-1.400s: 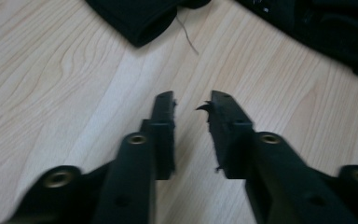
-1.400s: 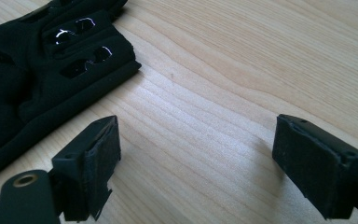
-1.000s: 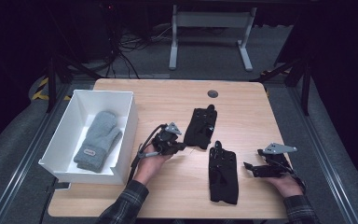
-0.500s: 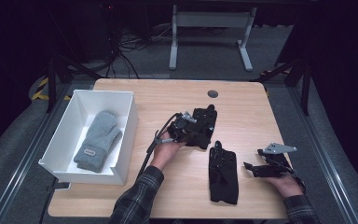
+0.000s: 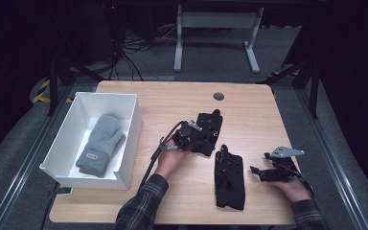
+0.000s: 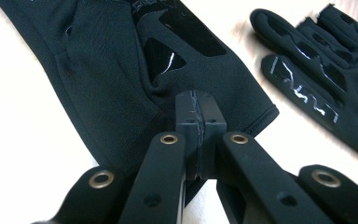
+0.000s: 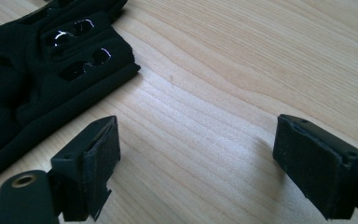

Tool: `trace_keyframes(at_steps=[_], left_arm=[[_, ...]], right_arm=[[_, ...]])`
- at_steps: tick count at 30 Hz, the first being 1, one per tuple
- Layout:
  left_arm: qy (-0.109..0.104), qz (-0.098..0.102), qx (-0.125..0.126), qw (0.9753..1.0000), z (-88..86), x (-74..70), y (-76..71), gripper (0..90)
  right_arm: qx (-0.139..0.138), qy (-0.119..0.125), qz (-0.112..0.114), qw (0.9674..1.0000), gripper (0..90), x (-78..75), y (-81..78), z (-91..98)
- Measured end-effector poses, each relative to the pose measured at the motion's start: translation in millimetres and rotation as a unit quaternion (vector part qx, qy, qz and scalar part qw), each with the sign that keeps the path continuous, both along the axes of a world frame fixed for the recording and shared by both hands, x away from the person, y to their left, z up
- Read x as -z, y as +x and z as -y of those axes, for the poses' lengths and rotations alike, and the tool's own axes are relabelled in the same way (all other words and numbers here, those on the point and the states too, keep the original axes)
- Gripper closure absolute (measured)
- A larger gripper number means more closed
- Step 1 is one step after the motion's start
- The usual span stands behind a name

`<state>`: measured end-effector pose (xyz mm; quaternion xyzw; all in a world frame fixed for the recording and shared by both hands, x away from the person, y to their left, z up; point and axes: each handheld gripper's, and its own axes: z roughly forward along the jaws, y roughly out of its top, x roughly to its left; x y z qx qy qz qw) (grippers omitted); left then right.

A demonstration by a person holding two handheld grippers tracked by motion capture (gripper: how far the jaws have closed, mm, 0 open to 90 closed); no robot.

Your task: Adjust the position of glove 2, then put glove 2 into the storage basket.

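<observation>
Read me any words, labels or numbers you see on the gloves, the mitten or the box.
No legible text.
Grey mitten in the white box: small cuff tag, too small to read.
Black glove under the left gripper: glossy patches, no letters.
Second black glove: pale printed marks, too blurred to read.

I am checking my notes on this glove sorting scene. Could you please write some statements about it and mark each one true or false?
1. A grey mitten lies inside the white box. True.
2. The left gripper has its jaws wide apart. False: they are shut together, over the far black glove.
3. The right gripper has its jaws open over bare wood. True.
4. Three black gloves lie on the table. False: only two, the far one and the near black glove.
5. The white box stands at the table's right side. False: left side.
</observation>
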<state>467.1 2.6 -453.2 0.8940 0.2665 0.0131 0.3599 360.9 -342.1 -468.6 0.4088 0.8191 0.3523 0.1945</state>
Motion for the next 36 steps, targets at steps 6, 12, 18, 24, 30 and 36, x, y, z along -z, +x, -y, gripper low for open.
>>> trace_keyframes(at_steps=[6, 12, 18, 24, 30, 36], left_arm=[[-0.006, -0.005, -0.002, 1.0, -7.6, 1.0, -9.1, 90.0], [0.0, -0.005, 0.003, 1.0, -12.2, 0.2, -19.4, 90.0], [0.001, -0.01, 0.008, 0.9999, -17.4, 0.1, -29.2, 90.0], [0.009, -0.013, 0.012, 0.9998, -22.4, -1.2, -38.8, 90.0], [0.019, -0.015, 0.018, 0.9995, -26.9, -2.4, -50.4, 90.0], [0.019, -0.022, 0.022, 0.9993, -34.7, -2.3, -62.5, 90.0]], right_arm=[[-0.001, 0.0, 0.0, 1.0, 15.2, 0.0, 0.1, 0.0], [-0.002, 0.0, 0.0, 1.0, 15.2, 0.1, 0.6, -0.2], [-0.002, 0.0, 0.0, 1.0, 15.2, 0.0, 0.7, -0.2], [-0.001, 0.0, 0.0, 1.0, 15.2, 0.1, 0.6, -0.2], [-0.001, 0.0, 0.0, 1.0, 15.2, 0.0, 0.7, -0.2], [-0.002, 0.0, 0.0, 1.0, 15.2, 0.0, 1.0, -0.3]])
